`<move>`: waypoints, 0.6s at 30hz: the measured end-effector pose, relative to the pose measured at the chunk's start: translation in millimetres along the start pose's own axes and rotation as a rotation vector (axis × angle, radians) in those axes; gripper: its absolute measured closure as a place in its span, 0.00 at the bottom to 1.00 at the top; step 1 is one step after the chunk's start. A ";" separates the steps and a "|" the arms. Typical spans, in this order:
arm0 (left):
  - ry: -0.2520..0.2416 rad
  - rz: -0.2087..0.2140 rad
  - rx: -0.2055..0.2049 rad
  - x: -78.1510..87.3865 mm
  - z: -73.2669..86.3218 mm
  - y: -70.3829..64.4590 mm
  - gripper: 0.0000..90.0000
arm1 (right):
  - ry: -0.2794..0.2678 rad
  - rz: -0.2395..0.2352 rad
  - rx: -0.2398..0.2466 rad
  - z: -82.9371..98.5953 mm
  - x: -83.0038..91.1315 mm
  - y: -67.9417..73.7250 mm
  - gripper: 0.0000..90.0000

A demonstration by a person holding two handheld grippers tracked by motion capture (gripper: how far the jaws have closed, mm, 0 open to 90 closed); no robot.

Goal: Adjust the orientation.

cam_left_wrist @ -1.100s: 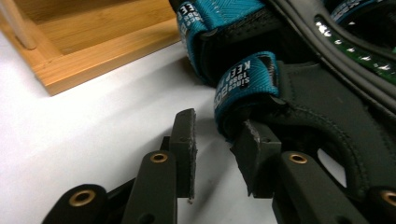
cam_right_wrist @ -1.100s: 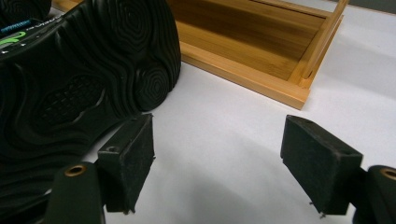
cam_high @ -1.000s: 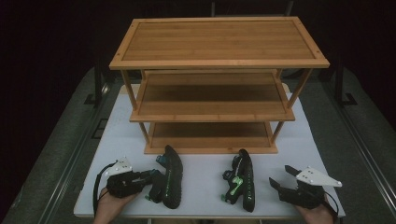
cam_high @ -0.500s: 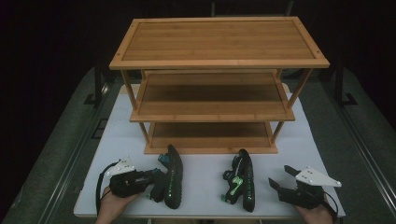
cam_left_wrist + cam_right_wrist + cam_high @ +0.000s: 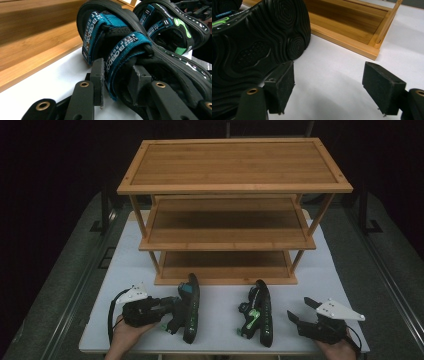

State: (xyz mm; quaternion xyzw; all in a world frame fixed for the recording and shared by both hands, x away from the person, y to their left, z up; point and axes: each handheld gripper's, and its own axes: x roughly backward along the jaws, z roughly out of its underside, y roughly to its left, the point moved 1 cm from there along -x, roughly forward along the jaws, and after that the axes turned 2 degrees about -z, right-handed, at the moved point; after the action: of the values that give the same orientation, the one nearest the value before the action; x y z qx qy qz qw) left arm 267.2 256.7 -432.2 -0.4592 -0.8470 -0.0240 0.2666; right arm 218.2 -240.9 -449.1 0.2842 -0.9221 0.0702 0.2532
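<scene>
Compared with a second ago, the left gripper (image 5: 170, 312) has pushed rightward into the teal-strapped sandal (image 5: 189, 307), and that shoe now sits a touch nearer the near table edge; the right gripper (image 5: 298, 312) has not shifted.

Nearest, at the near left of the white table (image 5: 220, 340), the left gripper's jaws are closed on the sandal's teal strap (image 5: 125, 53), one pad on each side of it in the left gripper view. The sandal lies on its side, toe toward the rack. To its right lies the green-accented sandal (image 5: 260, 312), also on its side, well apart from the first. At the near right, the right gripper rests with its jaws spread wide and nothing between them; in the right gripper view its left pad (image 5: 283, 85) is just beside that sandal's black sole (image 5: 254, 42), whether touching I cannot tell.

Farther back stands the three-tier bamboo rack (image 5: 232, 165), all shelves bare; its bottom shelf (image 5: 225, 265) is just beyond the sandals' toes.

Judging from this, the hold is on a soft strap alone, so on lifting the shoe may swing, droop heel-down, or slip free. A dangling sole could also catch the bottom shelf's front lip on the way in.
</scene>
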 end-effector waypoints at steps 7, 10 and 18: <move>-0.019 0.029 0.002 -9.4 -7.1 -4.0 0.72 | -0.003 0.001 0.003 -0.2 0.8 0.6 0.28; -0.025 0.039 0.009 -12.8 -9.0 -5.2 0.70 | -0.004 0.001 0.003 -0.3 0.8 0.8 0.28; -0.031 0.052 0.024 -27.3 -17.5 -14.7 0.72 | -0.006 0.000 0.009 -0.8 1.3 1.6 0.28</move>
State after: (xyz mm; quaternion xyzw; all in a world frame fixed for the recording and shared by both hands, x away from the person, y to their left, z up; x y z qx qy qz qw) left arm 274.9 222.3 -427.1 -0.4781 -0.8391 0.0002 0.2594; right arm 216.7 -240.0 -447.7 0.2854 -0.9226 0.0733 0.2492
